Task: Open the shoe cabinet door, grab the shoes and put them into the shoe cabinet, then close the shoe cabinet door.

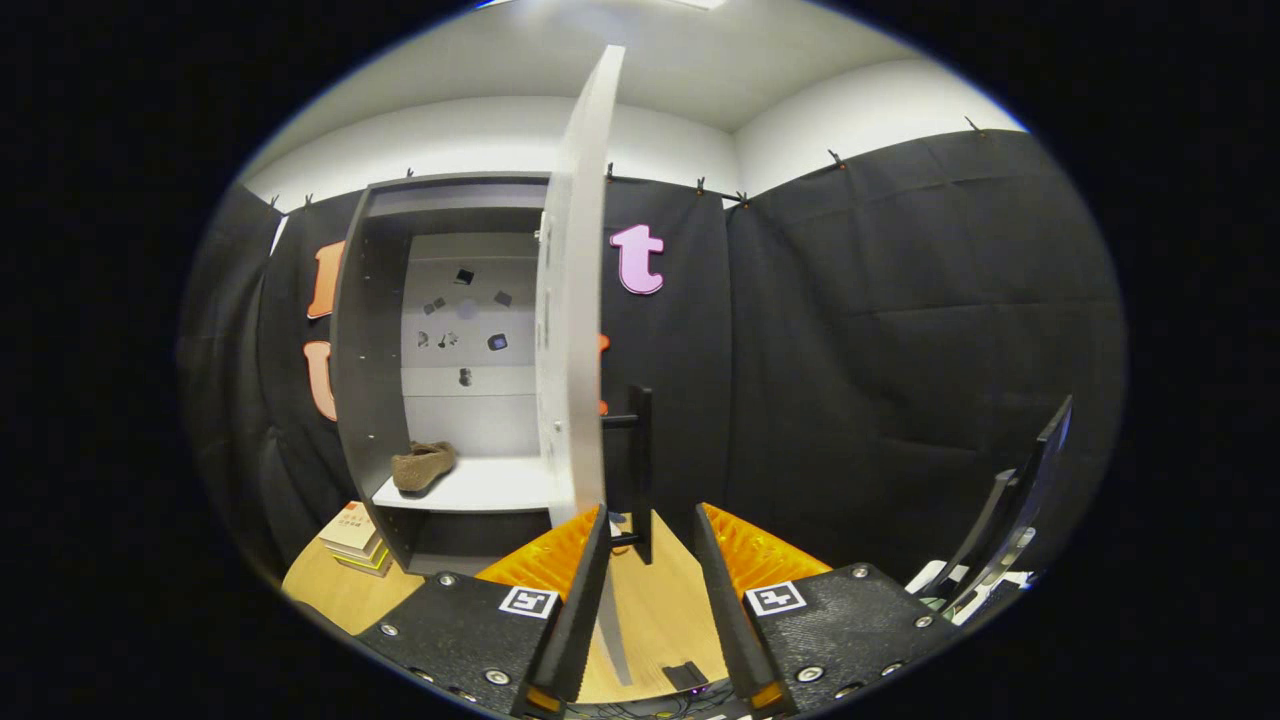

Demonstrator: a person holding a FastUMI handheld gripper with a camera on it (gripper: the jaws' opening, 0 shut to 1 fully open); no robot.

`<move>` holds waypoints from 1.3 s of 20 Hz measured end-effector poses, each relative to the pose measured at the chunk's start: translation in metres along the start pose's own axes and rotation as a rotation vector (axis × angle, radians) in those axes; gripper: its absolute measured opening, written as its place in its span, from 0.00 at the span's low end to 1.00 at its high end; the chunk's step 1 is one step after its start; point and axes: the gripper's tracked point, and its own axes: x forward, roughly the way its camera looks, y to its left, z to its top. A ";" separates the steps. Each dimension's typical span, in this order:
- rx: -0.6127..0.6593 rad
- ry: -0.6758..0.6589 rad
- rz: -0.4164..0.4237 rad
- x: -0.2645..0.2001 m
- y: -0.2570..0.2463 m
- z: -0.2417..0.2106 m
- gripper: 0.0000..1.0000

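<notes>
Gripper camera low over the table (650, 610), facing the open cabinet (370, 330), close to its door edge (575, 300)

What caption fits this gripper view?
Open gripper at the handle of the open door; shoe already inside cabinet.

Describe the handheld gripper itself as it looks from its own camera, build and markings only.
The gripper has two long flat fingers tapering forward from a wide black textured body. Each half of the body carries a square black-and-white fiducial tag and several silver screw heads. Ribbed orange panels flank the fingers on their outer sides. The jaws stand open, with the bare wooden table showing between them.
</notes>
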 end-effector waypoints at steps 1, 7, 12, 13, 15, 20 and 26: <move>-0.001 -0.007 0.015 -0.005 0.009 0.003 0.54; -0.019 -0.034 0.109 -0.025 0.063 0.019 0.54; -0.023 -0.033 0.178 -0.033 0.106 0.020 0.55; -0.025 -0.031 0.188 -0.034 0.114 0.018 0.56; -0.028 -0.033 0.210 -0.037 0.131 0.017 0.56; -0.032 -0.059 0.261 -0.043 0.167 0.021 0.62; -0.010 -0.079 0.275 -0.045 0.184 0.025 0.72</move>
